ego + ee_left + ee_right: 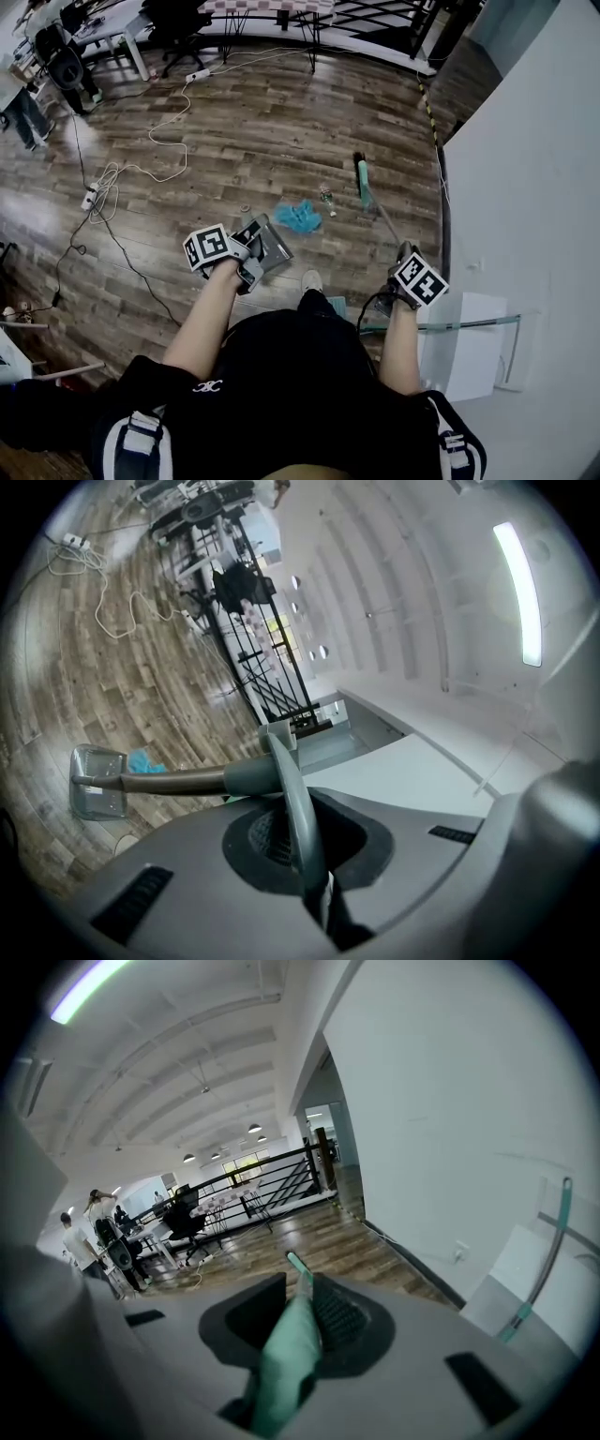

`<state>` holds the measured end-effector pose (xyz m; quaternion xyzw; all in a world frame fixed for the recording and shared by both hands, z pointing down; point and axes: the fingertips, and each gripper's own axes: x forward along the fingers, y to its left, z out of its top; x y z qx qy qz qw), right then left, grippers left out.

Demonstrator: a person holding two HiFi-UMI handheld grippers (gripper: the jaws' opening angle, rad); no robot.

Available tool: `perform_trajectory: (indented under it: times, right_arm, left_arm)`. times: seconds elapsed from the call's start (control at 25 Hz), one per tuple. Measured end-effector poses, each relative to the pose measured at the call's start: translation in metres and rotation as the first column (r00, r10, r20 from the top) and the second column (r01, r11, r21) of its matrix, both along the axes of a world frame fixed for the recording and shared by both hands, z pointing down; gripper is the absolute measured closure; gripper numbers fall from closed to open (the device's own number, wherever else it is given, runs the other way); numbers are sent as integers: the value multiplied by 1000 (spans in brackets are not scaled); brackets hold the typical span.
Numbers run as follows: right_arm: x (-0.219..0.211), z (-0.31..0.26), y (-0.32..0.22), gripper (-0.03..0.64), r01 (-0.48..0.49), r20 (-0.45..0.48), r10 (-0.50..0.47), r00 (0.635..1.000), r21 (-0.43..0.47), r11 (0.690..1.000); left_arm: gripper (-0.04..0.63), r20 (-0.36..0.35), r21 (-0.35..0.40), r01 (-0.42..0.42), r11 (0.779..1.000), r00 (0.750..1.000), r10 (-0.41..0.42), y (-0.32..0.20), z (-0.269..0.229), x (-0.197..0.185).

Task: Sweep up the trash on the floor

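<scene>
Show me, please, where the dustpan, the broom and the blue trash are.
dustpan (98, 785), left gripper view, on its pan.
broom (362, 178), head view, on its green lower end.
blue trash (298, 217), head view, on the heap's middle.

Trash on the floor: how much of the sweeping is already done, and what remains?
Done: nothing swept yet; the blue trash and small bottle lie on the floor beyond the dustpan, which looks empty. In hand: left gripper shut on the dustpan handle, right gripper shut on the broom. Left: sweeping both pieces into the pan.
</scene>
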<state>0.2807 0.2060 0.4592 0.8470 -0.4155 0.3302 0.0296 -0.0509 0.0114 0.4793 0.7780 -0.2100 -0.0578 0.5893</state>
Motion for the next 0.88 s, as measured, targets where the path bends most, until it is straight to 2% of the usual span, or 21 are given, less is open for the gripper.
perform_trajectory:
  times: [0.36, 0.6, 0.72, 0.88]
  right_arm:
    - [78, 16, -89, 518, 65, 28, -63, 998, -49, 997]
    - [125, 42, -137, 518, 113, 47, -109, 993, -96, 989]
    - [148, 57, -164, 518, 130, 56, -124, 991, -124, 984]
    - [170, 84, -196, 518, 178, 67, -168, 983, -185, 967]
  left_arm:
    - [597, 29, 9, 45, 999, 999, -45, -65, 0, 54]
    - [597, 58, -15, 73, 997, 996, -72, -99, 17, 77]
    - [597, 56, -51, 85, 995, 995, -83, -117, 25, 92]
    - [597, 126, -20, 52, 998, 991, -49, -136, 49, 104]
